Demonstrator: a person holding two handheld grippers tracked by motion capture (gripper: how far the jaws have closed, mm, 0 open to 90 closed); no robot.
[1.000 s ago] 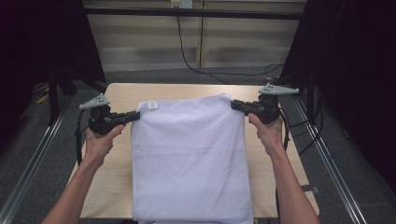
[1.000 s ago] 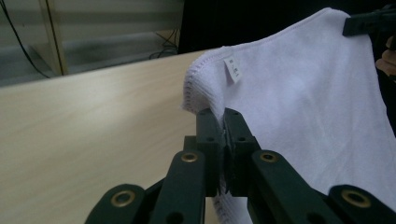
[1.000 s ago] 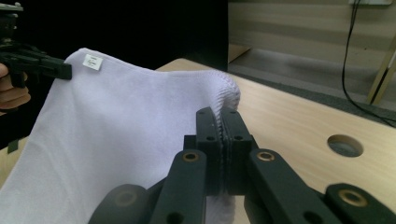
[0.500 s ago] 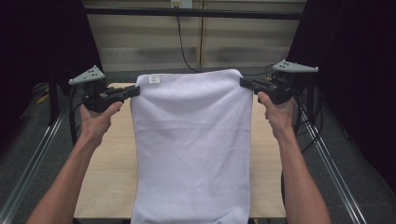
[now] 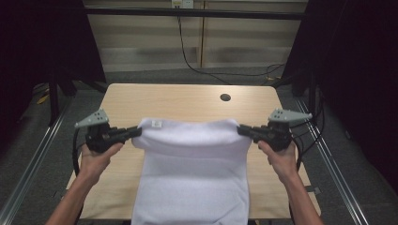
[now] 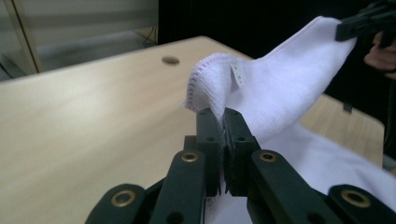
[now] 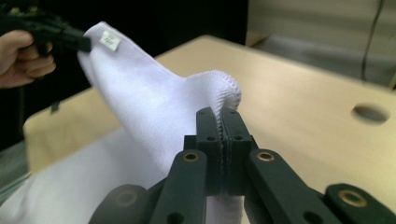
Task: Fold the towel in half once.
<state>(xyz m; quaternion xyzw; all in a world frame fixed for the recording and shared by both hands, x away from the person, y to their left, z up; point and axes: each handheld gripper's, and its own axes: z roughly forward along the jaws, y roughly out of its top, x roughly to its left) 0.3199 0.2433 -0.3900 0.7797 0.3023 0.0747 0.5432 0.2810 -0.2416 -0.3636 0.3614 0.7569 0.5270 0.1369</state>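
Observation:
A white towel (image 5: 192, 173) lies over the near half of the wooden table (image 5: 187, 101), its far edge lifted and stretched between both grippers. My left gripper (image 5: 137, 132) is shut on the towel's left corner (image 6: 210, 84), beside a small label (image 6: 238, 74). On the right, my right gripper (image 5: 240, 131) is shut on the other corner (image 7: 224, 93). The towel's near end hangs over the table's front edge. In the left gripper view the right gripper (image 6: 359, 23) shows far off, and the right gripper view catches the left gripper (image 7: 60, 32) the same way.
A round cable hole (image 5: 225, 97) sits in the table's far right part. Metal rails (image 5: 28, 164) run along the floor on both sides. A black cable (image 5: 187, 51) hangs down the wall behind the table.
Both grippers rose with the towel's top edge, then came back toward the person and lower, so the towel's upper part now folds over its lower part.

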